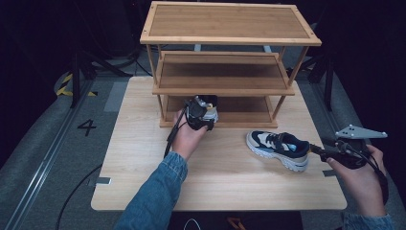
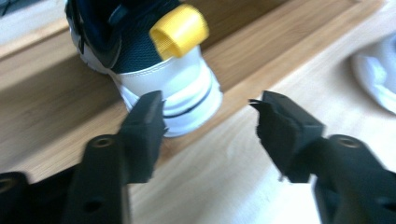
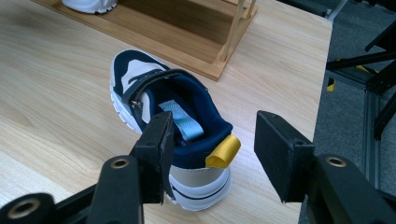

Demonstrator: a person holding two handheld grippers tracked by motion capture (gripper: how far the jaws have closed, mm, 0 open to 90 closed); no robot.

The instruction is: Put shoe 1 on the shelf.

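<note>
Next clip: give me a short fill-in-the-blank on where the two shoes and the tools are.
1. One shoe stands on the rack's ____ shelf.
2. The other shoe lies on the ____.
3. The pull loop at its heel is ____.
4. The left tool has its jaws ____ behind the shelved shoe's heel.

Missing words: bottom; table; yellow; open

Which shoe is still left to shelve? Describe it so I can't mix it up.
Start at the wooden shoe rack on the table. In front of its right end lies a navy-and-white sneaker. Its twin sits on the bottom shelf; this one lies on the tabletop by the right gripper.
</note>
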